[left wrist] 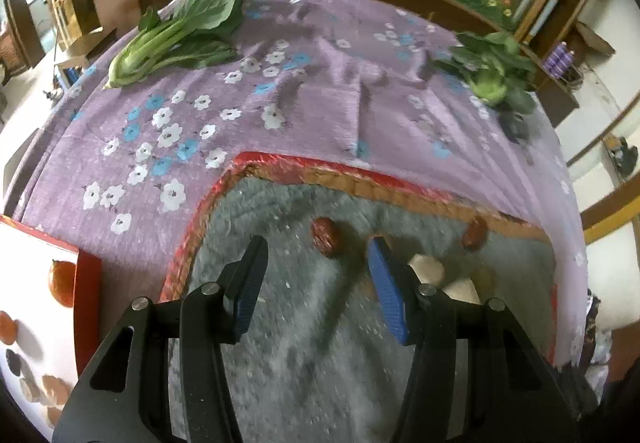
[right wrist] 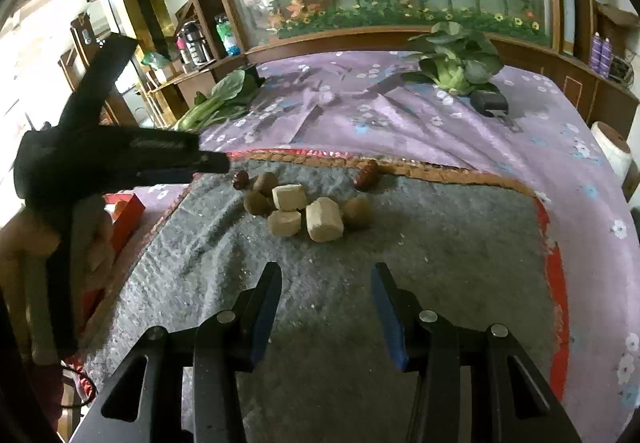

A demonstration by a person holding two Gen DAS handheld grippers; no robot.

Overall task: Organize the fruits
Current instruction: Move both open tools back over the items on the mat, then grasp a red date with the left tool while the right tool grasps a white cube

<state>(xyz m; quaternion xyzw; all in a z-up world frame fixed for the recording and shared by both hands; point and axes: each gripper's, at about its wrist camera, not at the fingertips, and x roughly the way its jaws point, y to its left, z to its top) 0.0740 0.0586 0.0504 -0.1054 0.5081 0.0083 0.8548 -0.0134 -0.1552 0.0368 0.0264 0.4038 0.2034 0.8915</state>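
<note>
left gripper [left wrist: 316, 255]: fingers apart, empty | right gripper [right wrist: 326, 279]: fingers apart, empty | red date [left wrist: 327, 237] lay on grey mat [left wrist: 304, 343], just ahead of left fingertips, nearer left hand

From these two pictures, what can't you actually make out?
- Pale blocks, left wrist view: mostly hidden behind the left hand-held gripper's blue finger.
- Orange fruit on the white surface, left wrist view: cut off by the red box and the frame edge; brown bits below are too blurred to name.
- Dark object beside the leafy vegetable, right wrist view: too small to identify.
</note>
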